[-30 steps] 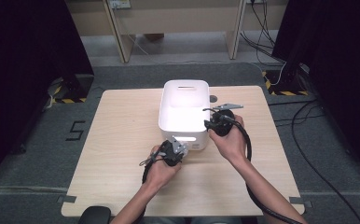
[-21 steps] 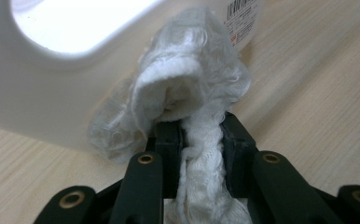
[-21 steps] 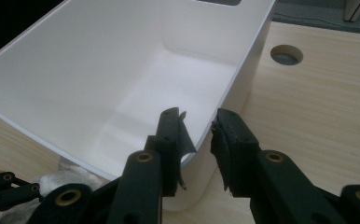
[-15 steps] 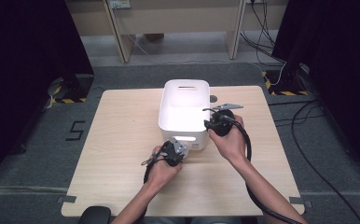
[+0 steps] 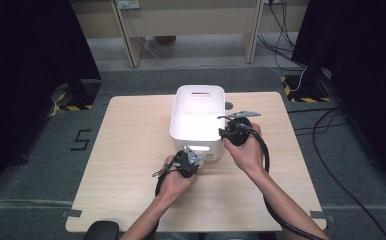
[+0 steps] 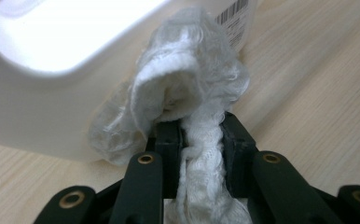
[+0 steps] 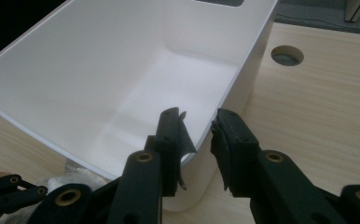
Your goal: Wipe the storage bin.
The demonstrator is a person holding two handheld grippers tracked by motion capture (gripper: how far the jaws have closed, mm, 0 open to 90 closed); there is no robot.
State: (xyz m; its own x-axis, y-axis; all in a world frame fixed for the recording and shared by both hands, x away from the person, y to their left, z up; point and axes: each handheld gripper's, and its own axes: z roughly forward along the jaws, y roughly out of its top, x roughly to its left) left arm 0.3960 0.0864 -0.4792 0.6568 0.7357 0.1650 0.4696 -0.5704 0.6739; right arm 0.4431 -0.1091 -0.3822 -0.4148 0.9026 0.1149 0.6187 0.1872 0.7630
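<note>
white fluffy cloth (image 6: 187,88), white plastic bin (image 5: 197,117) w/ black barcode label, pale woodgrain table (image 5: 126,150), blk jaws

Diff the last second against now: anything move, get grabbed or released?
Nothing visibly changed. The left gripper stays shut on the white cloth against the near wall of the white bin. The right gripper still straddles the bin's right rim, one jaw inside and one outside; whether its pads press the wall is unclear. Both hands and the bin sit where they were on the table.
</note>
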